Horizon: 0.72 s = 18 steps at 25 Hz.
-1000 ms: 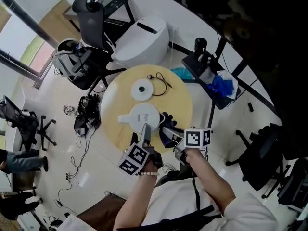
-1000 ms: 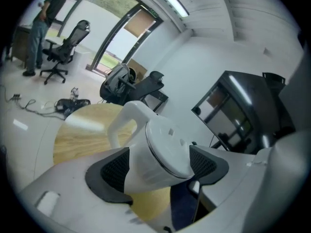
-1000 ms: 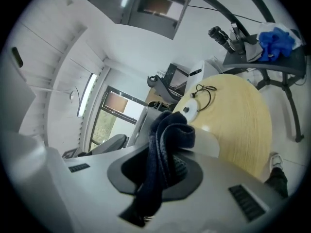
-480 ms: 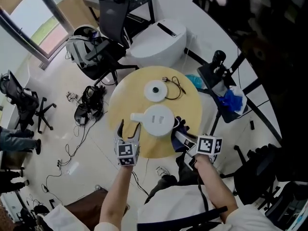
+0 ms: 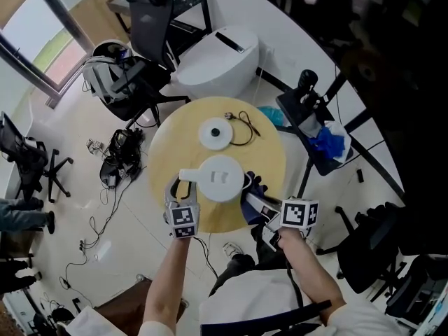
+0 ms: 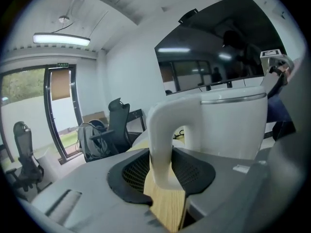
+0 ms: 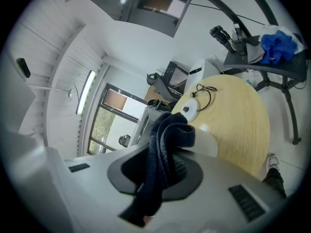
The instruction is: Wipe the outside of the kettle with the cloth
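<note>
A white kettle [image 5: 220, 178] stands on the round wooden table [image 5: 269, 156], handle [image 5: 185, 176] toward the left. My left gripper [image 5: 183, 183] straddles that handle. In the left gripper view the handle [image 6: 163, 130] fills the gap between the closing jaws, and the pads seem to touch both its sides. The kettle's body [image 6: 228, 125] stands just beyond. My right gripper [image 5: 255, 200] is shut on a dark blue cloth [image 5: 253, 187] at the kettle's right side. The cloth [image 7: 165, 149] hangs bunched from the right gripper [image 7: 160, 174] in its own view, beside the kettle [image 7: 206, 145].
The kettle's round white base [image 5: 215, 134] and a black cable [image 5: 241, 124] lie on the far half of the table. A black office chair [image 5: 150, 19], a white machine [image 5: 213, 58] and a stand with blue rags [image 5: 325, 142] surround it.
My left gripper has swung from the kettle's near side round to its left, rolled over, and narrowed its jaws around the handle. The right gripper and cloth have stayed put.
</note>
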### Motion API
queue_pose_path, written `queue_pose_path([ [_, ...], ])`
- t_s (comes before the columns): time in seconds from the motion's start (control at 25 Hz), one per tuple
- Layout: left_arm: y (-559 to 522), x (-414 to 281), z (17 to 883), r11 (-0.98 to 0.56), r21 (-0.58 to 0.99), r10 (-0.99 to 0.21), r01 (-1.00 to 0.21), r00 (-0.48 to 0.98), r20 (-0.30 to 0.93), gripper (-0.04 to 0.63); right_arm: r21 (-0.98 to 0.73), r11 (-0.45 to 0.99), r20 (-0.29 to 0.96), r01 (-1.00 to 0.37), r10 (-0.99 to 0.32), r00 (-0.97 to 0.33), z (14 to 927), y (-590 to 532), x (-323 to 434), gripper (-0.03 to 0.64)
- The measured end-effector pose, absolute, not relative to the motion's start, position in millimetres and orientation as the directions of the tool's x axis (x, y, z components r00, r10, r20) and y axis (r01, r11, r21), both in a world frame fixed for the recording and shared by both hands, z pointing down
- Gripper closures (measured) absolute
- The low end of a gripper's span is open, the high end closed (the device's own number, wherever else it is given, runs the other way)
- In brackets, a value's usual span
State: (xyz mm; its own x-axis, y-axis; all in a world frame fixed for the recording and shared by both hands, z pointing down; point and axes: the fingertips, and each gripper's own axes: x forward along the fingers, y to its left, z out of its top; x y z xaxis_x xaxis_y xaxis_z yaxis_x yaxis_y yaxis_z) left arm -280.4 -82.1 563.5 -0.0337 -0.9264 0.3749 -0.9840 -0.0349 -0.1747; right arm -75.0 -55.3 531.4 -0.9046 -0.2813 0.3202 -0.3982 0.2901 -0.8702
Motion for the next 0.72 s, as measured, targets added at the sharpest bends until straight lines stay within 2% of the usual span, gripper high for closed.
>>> queue_pose_path([
  [0.32,-79,-282,562,-0.037,-0.181,-0.923,-0.983,-0.035,0.383,0.453,-0.919,0.242,0.233,-0.311,-0.304,-0.924,511,-47,-86,0.551],
  [0.44,-73,-283,561,-0.051,-0.189,-0.918,-0.981,-0.029,0.397,0.456,-0.903,0.234,0.283,-0.361,-0.307,-0.909,539,-54,-88,0.551],
  [0.72,-54,-276,561,-0.019,-0.196,-0.905,-0.980,-0.067,0.420,0.456,-0.873,0.077,0.448,-0.482,-0.270,-0.852,653,-60,-79,0.551],
])
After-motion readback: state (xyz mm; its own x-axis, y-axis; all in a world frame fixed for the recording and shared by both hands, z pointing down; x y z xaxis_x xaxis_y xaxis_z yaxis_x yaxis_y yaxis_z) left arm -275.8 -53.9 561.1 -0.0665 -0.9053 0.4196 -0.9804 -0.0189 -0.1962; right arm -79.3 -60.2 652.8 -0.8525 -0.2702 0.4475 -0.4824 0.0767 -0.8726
